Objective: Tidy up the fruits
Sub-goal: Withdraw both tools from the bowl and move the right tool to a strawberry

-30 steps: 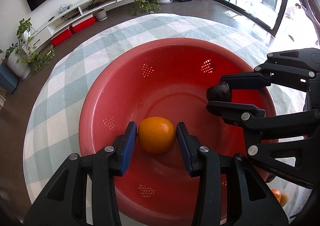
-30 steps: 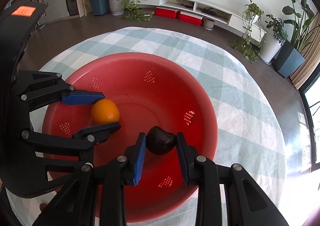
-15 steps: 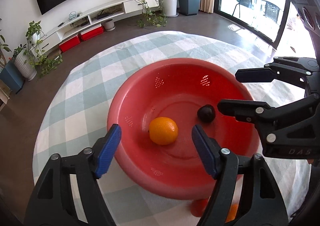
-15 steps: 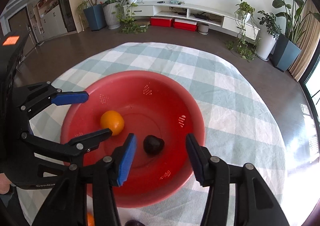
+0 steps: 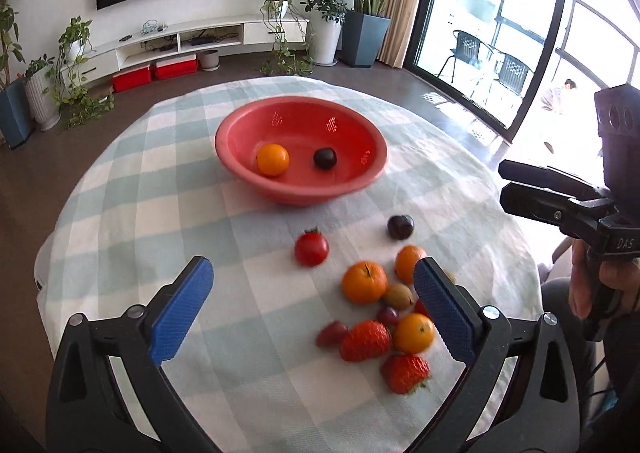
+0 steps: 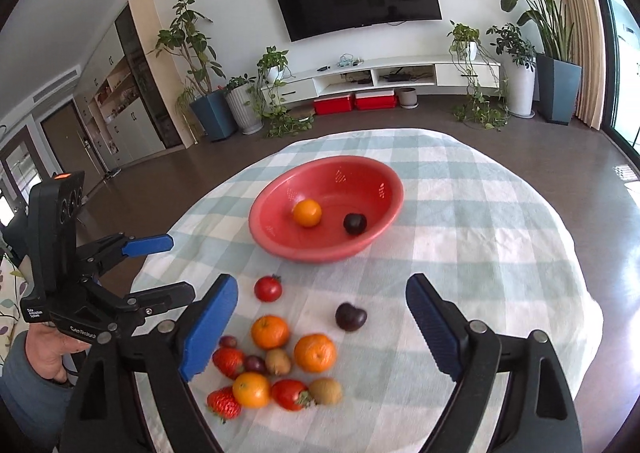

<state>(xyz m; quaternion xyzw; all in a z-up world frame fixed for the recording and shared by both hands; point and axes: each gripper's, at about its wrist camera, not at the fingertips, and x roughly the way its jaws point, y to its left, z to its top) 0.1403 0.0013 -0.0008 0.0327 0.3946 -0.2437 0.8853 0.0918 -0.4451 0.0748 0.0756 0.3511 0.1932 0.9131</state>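
Above the checked tablecloth [image 6: 460, 213], both the left gripper [image 5: 316, 309] and the right gripper [image 6: 320, 327] are being held wide apart, empty; judging by the loose fruit, another piece, perhaps the plum [image 6: 351, 316], is being lined up for the red bowl [image 6: 326, 249].

The left wrist view looks forward along its own left claw [image 5: 314, 311], raised above the near edge of the round tabletop [image 5: 132, 213] and tipped down across it toward the television wall. The right claw [image 5: 504, 183] enters it at the right margin. The right wrist view looks along the right claw [image 6: 320, 327] from a similar height and stand-off, facing the same wall, with the left claw [image 6: 170, 267] at its left margin. Both stand well back from the red bowl [image 5: 240, 161] [image 6: 384, 221] near the tabletop's middle. They share the bowl, the loose fruit pile [image 5: 366, 281] [image 6: 270, 331] by the near edge, the checked cloth and the far wall.
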